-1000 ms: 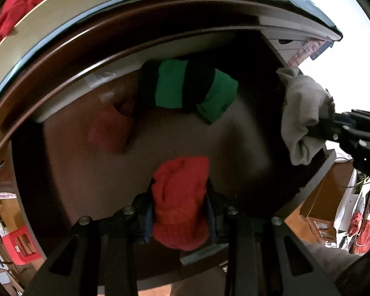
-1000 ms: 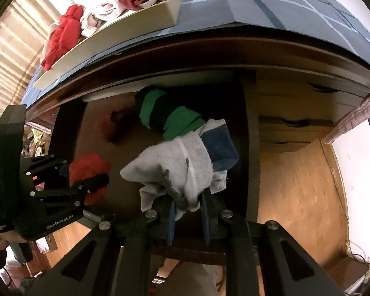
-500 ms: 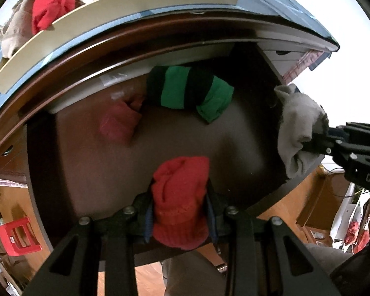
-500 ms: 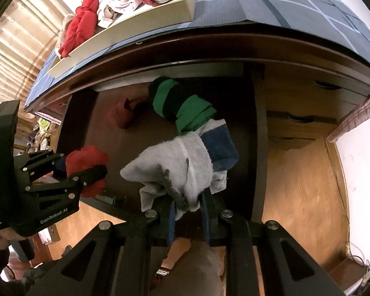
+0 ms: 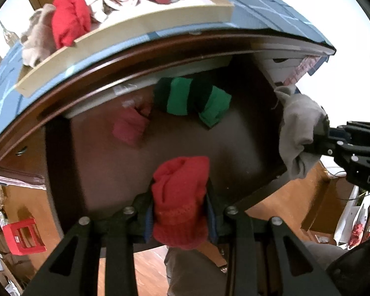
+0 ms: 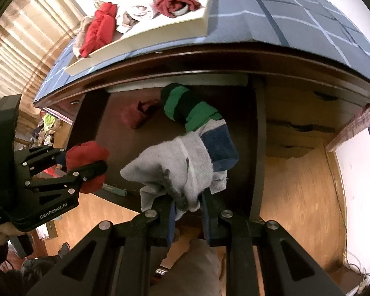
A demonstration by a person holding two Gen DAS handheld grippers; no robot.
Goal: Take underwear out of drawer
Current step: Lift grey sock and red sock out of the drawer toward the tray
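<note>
Left wrist view has the red underwear point(image 5: 180, 197) bottom centre, pinched between the left gripper point(image 5: 180, 212) fingers, which sit only a bit apart and squeeze it from both sides, so it's bunched up and hanging above the front part of the open drawer point(image 5: 234, 148). Over at the right edge of that frame the right gripper point(image 5: 315, 140) comes in sideways, clamped on the grey underwear point(image 5: 298, 133), which droops right by the drawer's right wall. Right wrist view shows the same piece up close in the middle: grey point(image 6: 175, 167) with a navy patch on its upper right, caught in jaws that are almost closed, cloth spilling out above them. The left gripper point(image 6: 86, 162) is at the left of that frame with the red bundle point(image 6: 86, 153) in it, near the drawer's front left corner. Down in the drawer point(image 6: 234, 113), a green and black striped piece point(image 5: 192, 101) lies at the back, and a darker red piece point(image 5: 128, 128) lies just left of it, a bit blurry. Top left in both views, a cream tray point(image 5: 125, 37) sits on a blue checked cloth point(image 6: 283, 12) and holds more clothes: red, whitish, maroon. Wood floor point(image 6: 301, 185) fills the lower right, and a red stool point(image 5: 24, 236) is at the lower left of the left view.
</note>
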